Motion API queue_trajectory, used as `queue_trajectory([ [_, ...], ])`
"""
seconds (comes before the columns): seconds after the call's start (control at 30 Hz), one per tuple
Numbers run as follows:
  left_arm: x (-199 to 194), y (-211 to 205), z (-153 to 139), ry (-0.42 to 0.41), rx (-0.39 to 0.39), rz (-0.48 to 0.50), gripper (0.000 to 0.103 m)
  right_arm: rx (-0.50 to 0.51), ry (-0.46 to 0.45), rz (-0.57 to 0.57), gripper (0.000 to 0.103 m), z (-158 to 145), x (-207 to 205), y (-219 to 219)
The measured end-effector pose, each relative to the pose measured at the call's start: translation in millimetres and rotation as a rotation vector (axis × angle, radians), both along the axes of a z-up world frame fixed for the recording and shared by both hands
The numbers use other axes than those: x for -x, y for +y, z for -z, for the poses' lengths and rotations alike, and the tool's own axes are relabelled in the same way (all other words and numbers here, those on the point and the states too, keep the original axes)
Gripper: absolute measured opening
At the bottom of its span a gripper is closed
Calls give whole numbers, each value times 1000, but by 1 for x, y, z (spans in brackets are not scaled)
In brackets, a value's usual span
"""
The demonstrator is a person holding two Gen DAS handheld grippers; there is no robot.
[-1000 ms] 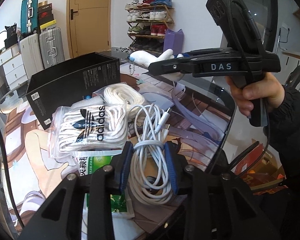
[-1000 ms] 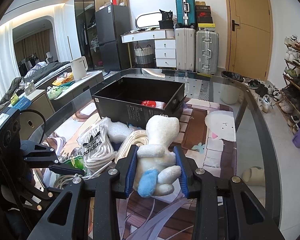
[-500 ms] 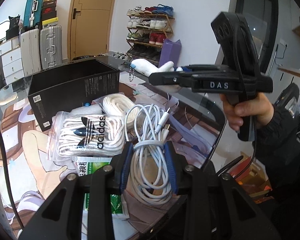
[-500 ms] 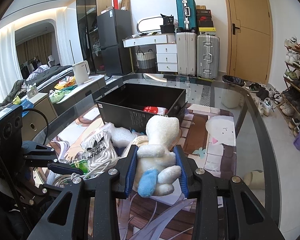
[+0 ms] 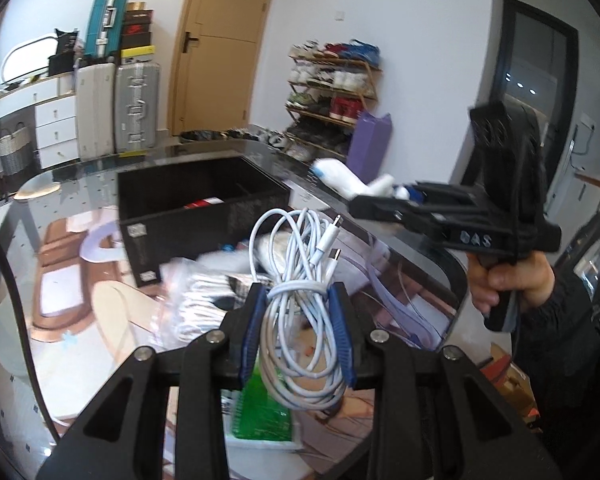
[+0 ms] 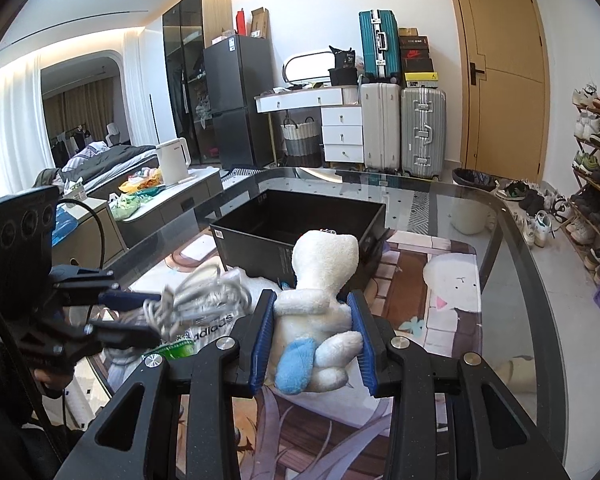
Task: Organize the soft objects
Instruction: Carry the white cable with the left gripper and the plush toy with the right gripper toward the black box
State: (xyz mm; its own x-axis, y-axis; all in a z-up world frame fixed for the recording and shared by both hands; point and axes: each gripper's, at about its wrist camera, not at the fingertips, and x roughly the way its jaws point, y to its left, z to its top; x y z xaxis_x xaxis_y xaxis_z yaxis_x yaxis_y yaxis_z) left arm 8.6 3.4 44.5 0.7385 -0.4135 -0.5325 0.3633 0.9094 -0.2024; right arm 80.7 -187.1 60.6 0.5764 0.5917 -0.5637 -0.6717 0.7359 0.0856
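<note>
Background, right wrist view: wooden door [image 6: 500, 68] at upper right. Left of it, a teal suitcase [image 6: 378, 46] stands on a white suitcase [image 6: 380, 126]; a silver suitcase [image 6: 423, 130] is just beside. White drawer unit [image 6: 340, 136] left of those, woven basket [image 6: 298, 136] under its top. Black fridge [image 6: 238, 100] at upper centre. White kettle [image 6: 174, 160] at mid left. Shoe rack [image 6: 598, 144] on the right edge. Left wrist view: purple bag [image 5: 368, 144] beside the shoe rack, right of centre.

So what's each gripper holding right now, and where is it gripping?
Left gripper: coiled white cable, pinched at its wrapped middle. Right gripper: white plush toy, squeezed across its body.
</note>
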Motion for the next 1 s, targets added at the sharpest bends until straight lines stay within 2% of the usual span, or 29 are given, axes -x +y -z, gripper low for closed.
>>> queue_trajectory([
  [0.53,-40,37,-21,-47,9,-180,31,-27,23,-3,37,-6,-21,19],
  [0.7,-57,46,-21,-40,12,-225,31,-24,24,-15,37,-11,-30,27],
  [1.0,-92,47,-17,-15,-33,-274,31,-10,40,-44,37,-11,-50,42],
])
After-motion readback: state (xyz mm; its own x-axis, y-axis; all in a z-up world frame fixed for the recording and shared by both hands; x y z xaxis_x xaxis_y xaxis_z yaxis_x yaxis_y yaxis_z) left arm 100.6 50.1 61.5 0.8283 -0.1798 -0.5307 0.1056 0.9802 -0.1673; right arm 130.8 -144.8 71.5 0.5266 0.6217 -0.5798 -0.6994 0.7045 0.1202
